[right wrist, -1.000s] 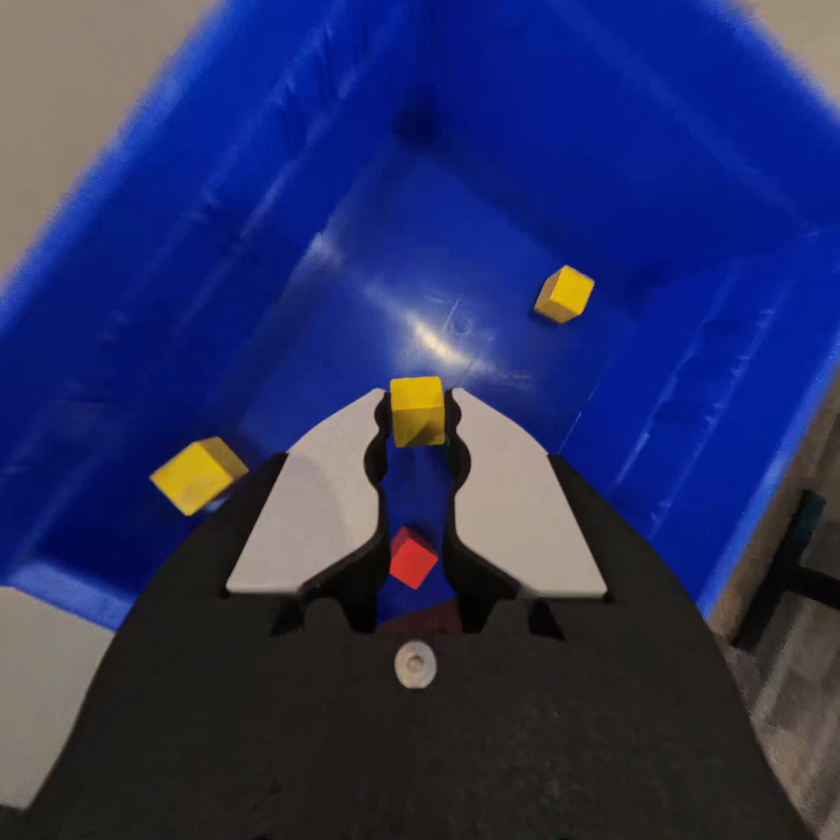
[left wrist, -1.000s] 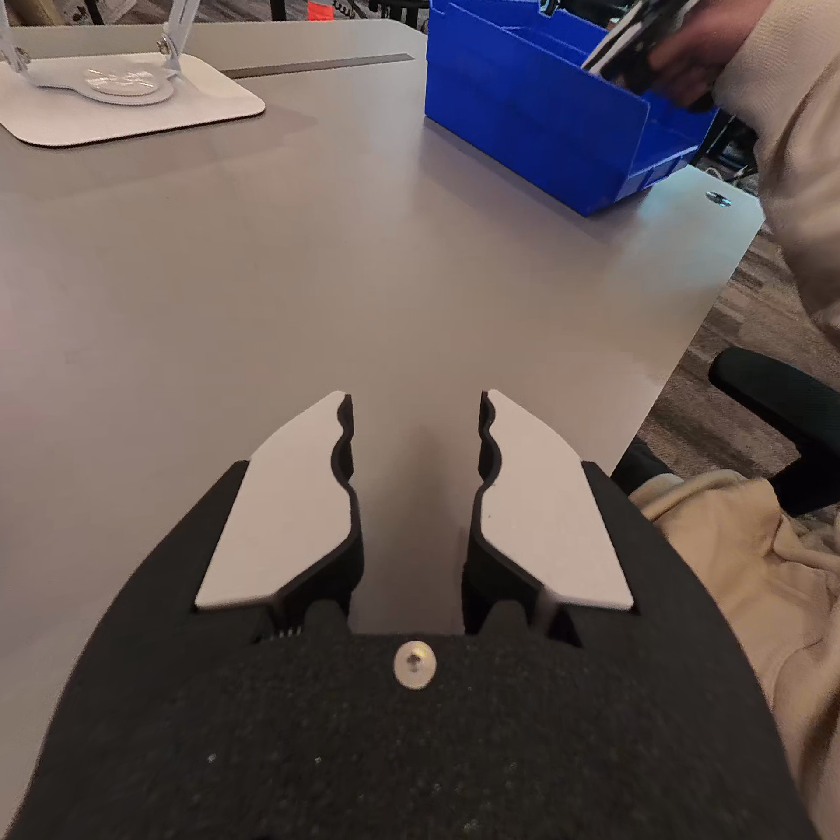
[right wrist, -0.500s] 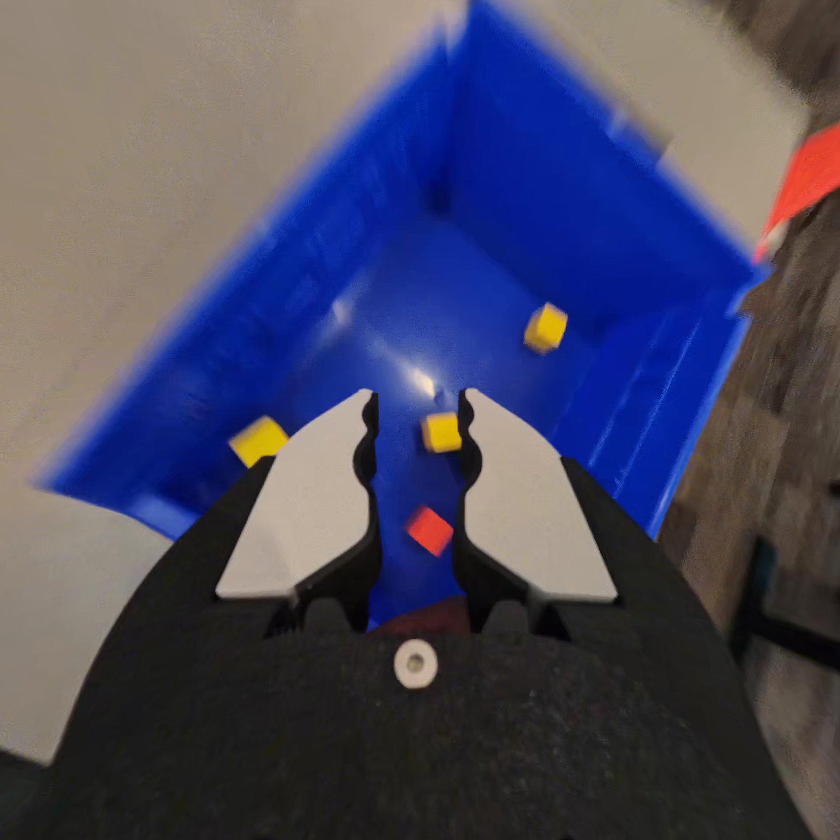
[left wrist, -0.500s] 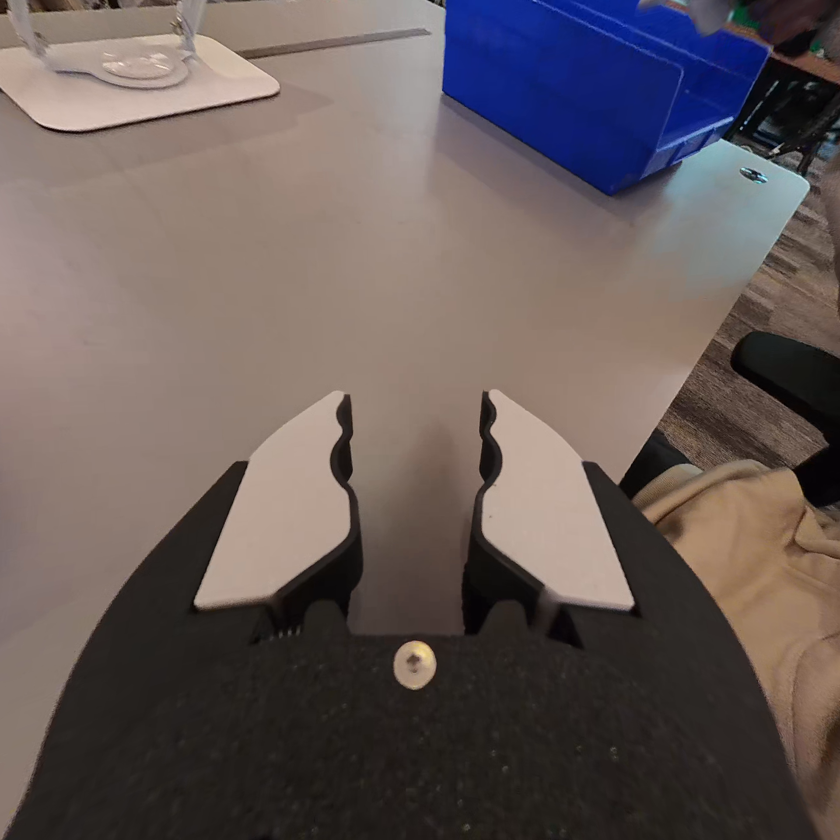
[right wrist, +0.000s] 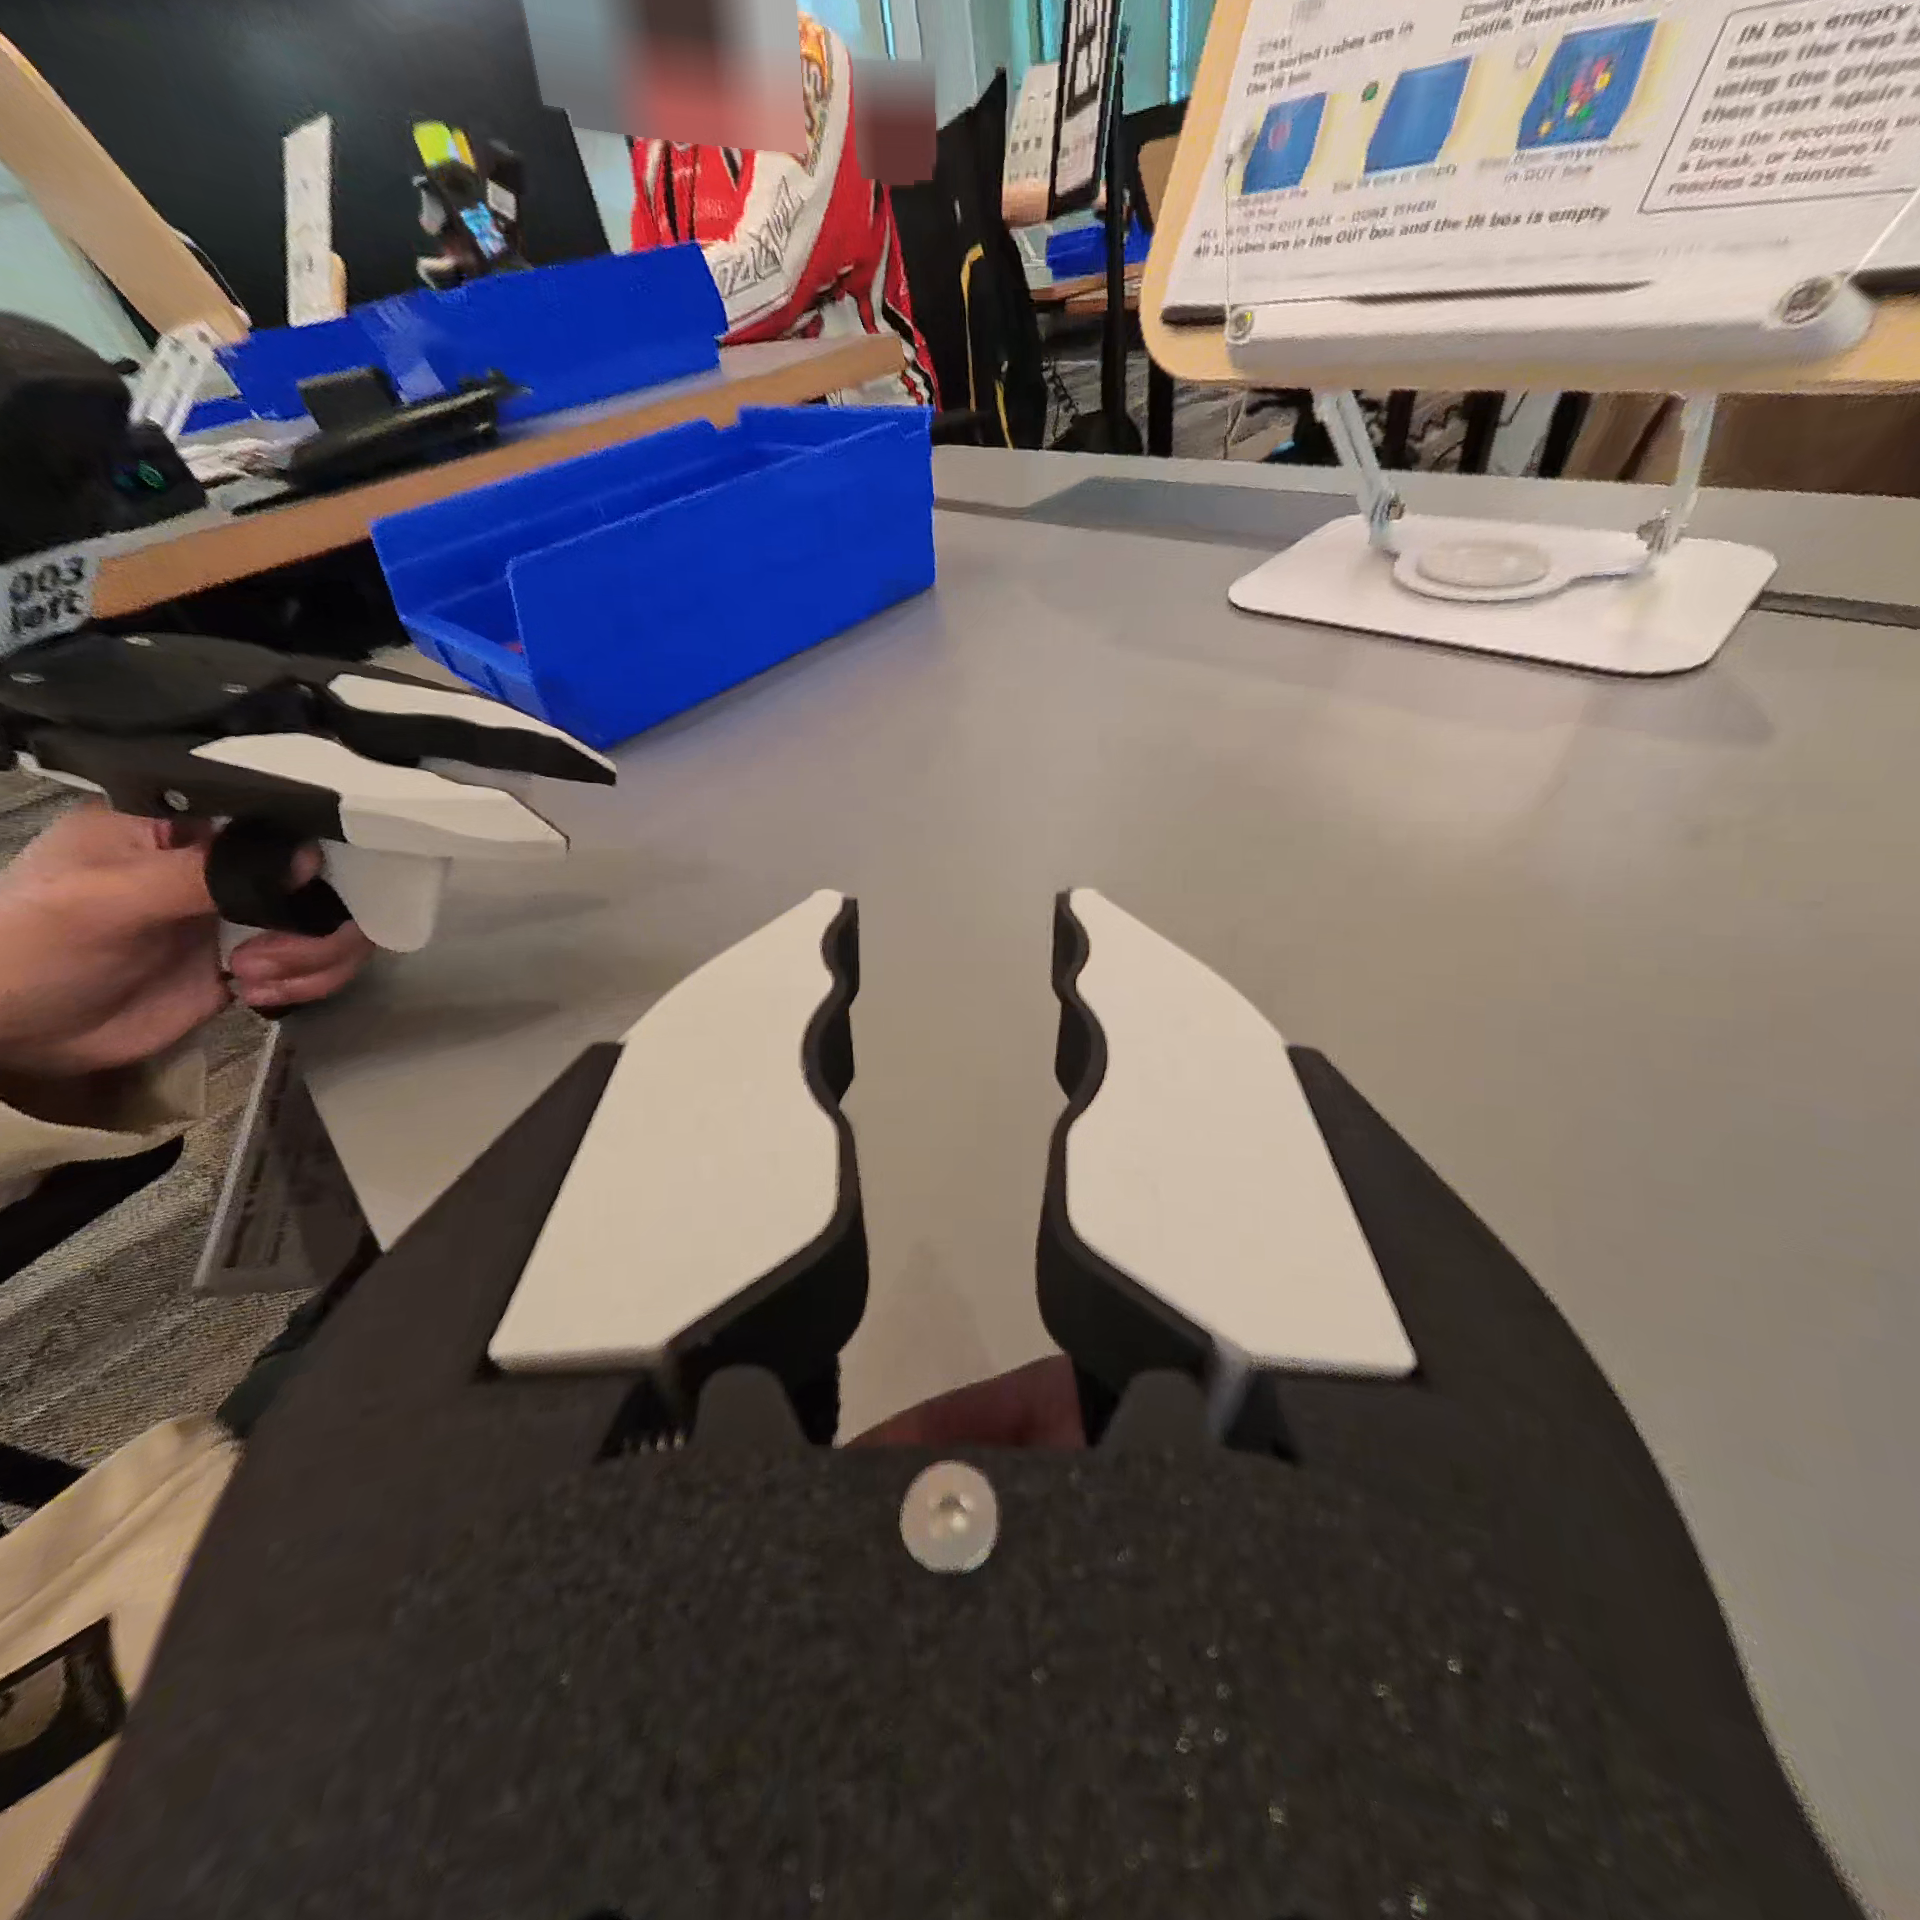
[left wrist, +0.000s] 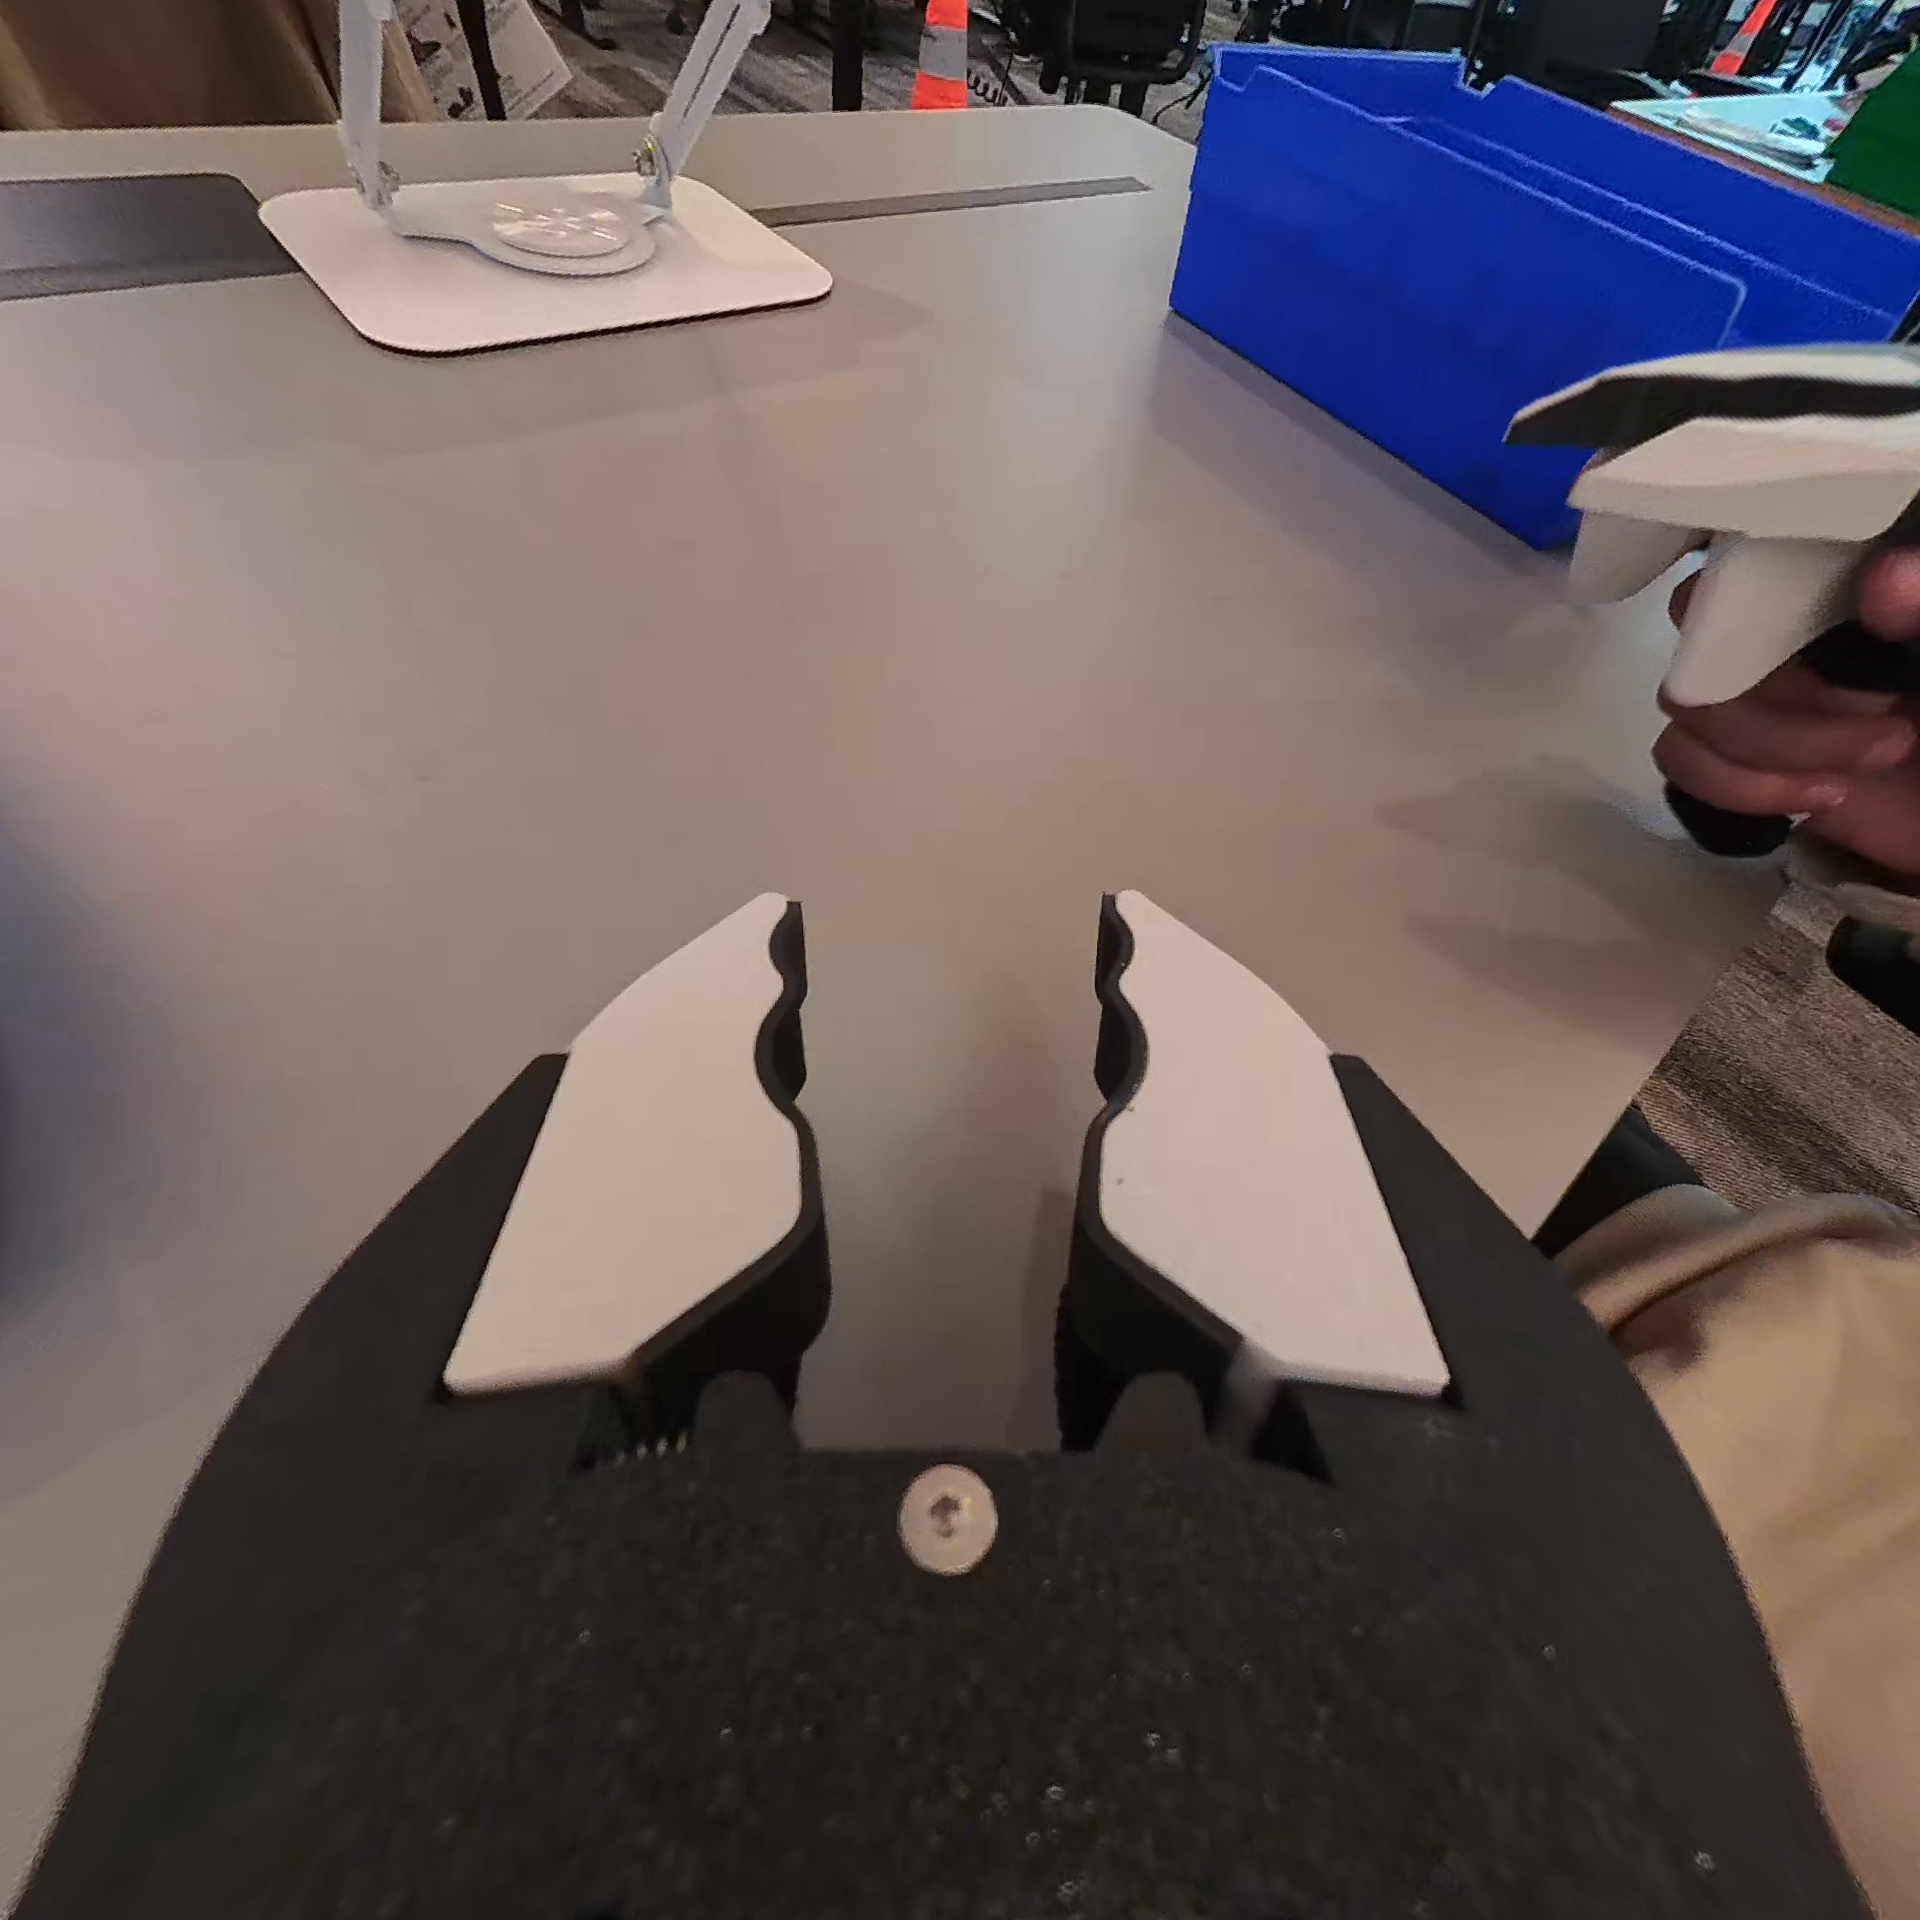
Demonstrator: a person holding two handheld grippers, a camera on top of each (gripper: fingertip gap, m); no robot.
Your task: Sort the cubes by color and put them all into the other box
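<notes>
Grey counter point(left wrist: 727, 623): bare under both claws; no cubes visible on it.
Left claw point(left wrist: 951, 914): wide open, empty, touching nothing, pointing across the counter.
Right claw point(right wrist: 956, 904): open a little narrower, empty, above the counter edge.
Blue plastic box point(left wrist: 1455, 312): ahead and right of the left claw; in the right wrist view another blue plastic box point(right wrist: 665, 561) lies ahead-left, long axis slanting away.
Cubes: contents of either box hidden.
Nearer claw: cannot tell which box comes next.
</notes>
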